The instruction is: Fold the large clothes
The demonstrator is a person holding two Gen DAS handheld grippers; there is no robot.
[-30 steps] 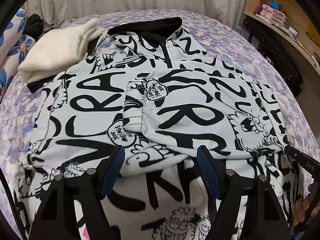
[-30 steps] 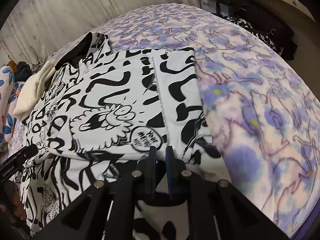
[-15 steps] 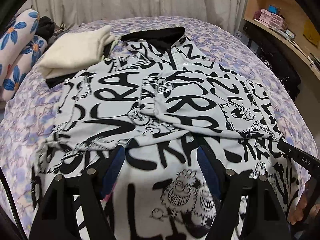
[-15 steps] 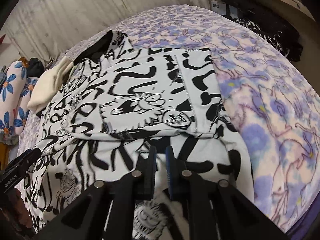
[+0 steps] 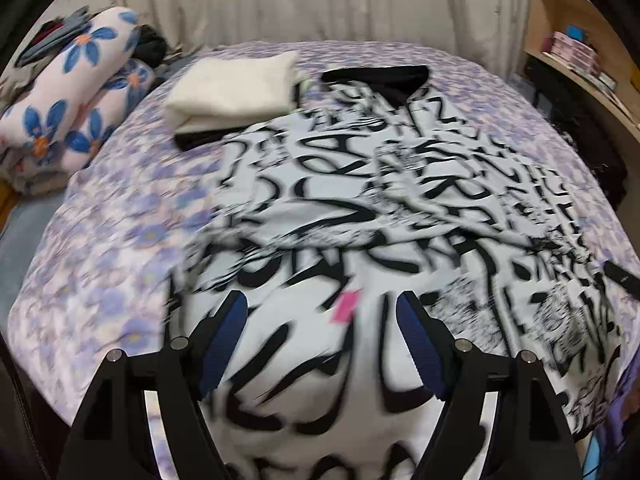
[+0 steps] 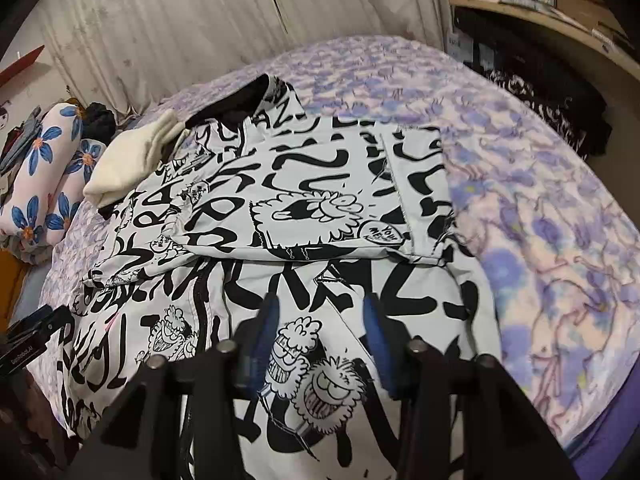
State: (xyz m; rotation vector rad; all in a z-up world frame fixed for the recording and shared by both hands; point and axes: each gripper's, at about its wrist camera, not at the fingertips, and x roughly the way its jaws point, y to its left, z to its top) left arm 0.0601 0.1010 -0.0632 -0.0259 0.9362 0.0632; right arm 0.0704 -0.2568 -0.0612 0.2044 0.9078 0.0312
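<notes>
A white jacket with black graffiti print (image 5: 360, 200) lies flat on the bed, its black collar (image 5: 376, 76) at the far end. Both sleeves are folded across its chest (image 6: 312, 208). A pink tag (image 5: 346, 306) shows on the lower part. My left gripper (image 5: 320, 304) hovers over the jacket's lower left; its jaws stand wide, still opening a little, with nothing between them. My right gripper (image 6: 320, 304) hangs over the lower right part above the cartoon faces. Its jaws are opening, and only cloth lies below them, not pinched.
A folded cream garment (image 5: 236, 92) lies beside the collar. Rolled floral bedding (image 5: 68, 100) sits at the far left. The purple flowered bedcover (image 6: 540, 220) is bare to the right. A wooden shelf (image 6: 560, 8) with dark clothes (image 6: 540, 100) under it flanks the bed.
Both grippers have drawn back from the folded sleeves toward the jacket's near hem, the left one also shifting left. The right jaws, shut before, now stand apart.
</notes>
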